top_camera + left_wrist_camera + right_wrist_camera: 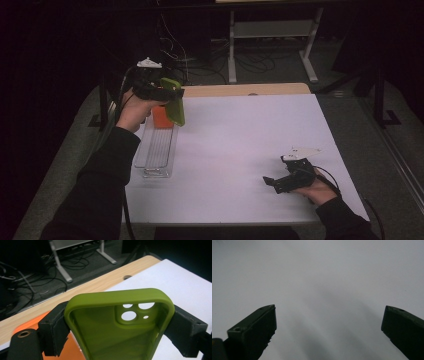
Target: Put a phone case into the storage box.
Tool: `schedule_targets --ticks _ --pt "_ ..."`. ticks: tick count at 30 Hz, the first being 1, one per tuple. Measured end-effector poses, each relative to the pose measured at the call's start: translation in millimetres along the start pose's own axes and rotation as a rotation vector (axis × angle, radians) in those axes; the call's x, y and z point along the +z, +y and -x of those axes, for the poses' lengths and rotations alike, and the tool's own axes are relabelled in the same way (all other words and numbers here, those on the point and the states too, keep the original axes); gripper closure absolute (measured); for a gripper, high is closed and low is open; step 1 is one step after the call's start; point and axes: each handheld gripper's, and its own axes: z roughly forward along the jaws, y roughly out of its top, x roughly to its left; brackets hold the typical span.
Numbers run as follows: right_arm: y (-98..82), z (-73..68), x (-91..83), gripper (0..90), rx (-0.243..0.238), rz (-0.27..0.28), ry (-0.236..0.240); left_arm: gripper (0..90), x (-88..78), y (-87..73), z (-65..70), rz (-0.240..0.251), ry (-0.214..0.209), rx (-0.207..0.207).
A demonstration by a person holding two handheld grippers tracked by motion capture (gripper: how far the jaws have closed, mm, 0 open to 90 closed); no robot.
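Note:
My left gripper (167,97) is raised over the table's far left corner, shut on a green phone case (174,101) that hangs down from it. In the left gripper view the green phone case (120,322) sits squeezed between both jaws, hollow side towards the camera, its camera cut-outs at the top. Below it an orange object (161,118) stands at the far end of a clear plastic tray (156,150). My right gripper (272,182) rests low near the table's front right, jaws wide apart over bare white surface (324,290), nothing between them.
A white sheet (240,150) covers the table, with a strip of bare wood (250,90) along the far edge. Beyond the table are a white desk frame (270,45) and tangled cables (200,60) on a dark floor.

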Motion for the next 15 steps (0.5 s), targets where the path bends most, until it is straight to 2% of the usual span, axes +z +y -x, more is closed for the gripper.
schedule_targets --ticks 6,15 --pt "0.7 -0.6 0.7 0.0 -0.007 0.009 0.002 14.6 1.7 -5.4 -21.3 -0.030 0.070 -0.016" --pt "1.1 -1.8 0.5 0.0 -0.007 0.007 0.004 14.5 16.2 -25.6 -45.6 -0.090 0.131 -0.075"
